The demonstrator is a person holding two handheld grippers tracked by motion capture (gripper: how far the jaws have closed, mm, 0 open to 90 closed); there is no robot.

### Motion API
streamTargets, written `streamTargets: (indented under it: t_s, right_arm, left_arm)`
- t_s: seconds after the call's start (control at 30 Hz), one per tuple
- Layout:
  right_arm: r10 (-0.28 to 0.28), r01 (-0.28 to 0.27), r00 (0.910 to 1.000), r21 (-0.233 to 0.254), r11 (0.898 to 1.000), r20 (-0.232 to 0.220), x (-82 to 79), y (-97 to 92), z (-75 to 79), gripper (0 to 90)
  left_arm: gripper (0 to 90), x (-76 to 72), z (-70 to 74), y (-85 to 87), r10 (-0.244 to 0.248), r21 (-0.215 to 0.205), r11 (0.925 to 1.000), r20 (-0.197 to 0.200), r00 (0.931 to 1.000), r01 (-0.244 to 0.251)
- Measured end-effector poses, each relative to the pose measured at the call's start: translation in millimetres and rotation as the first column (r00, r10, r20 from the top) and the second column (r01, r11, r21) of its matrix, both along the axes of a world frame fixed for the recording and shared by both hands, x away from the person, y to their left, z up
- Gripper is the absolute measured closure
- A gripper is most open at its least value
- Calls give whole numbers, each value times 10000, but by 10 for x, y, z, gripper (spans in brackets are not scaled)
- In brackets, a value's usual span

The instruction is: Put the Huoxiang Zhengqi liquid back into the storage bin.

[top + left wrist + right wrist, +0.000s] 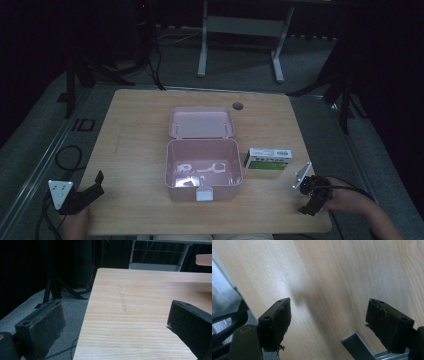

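Note:
An open pink box (202, 192) stands at the middle of the wooden table (135, 130), its lid (201, 122) tipped back behind it. Small white items (200, 170) lie inside; what they are is unclear. A white and green carton (268, 158) lies just right of the box. My left gripper (99, 182) rests at the table's front left corner, open, with nothing between its jaws (116, 307). My right gripper (306, 209) is at the front right corner, below the carton, pointing down at bare wood. It is open and holds nothing (328, 302).
The table's left edge (86, 315) runs just inside my left gripper, with grey floor and cables beyond. A round cable hole (237, 106) sits behind the box lid. A dark stand (75, 75) and a white table frame (240, 30) stand on the floor past the far edge.

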State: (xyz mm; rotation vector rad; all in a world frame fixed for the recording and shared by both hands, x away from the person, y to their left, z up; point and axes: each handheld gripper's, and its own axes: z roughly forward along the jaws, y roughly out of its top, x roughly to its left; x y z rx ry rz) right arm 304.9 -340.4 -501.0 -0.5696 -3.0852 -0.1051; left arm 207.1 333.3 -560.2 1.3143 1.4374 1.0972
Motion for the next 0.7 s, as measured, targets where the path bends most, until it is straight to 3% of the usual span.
streamTargets:
  t_s: [0.37, 0.7]
  right_arm:
    - [570, -570, 9983, -33, 9984, -89, -9, 204, 40, 208]
    - [1330, -1331, 9909, -27, 9911, -204, 12, 465, 76, 208]
  left_arm:
    - [16, 4, -1, -5, -59, 27, 10000, -9, 10000, 59]
    - [16, 5, -2, -11, -102, 98, 9999, -49, 9999, 102]
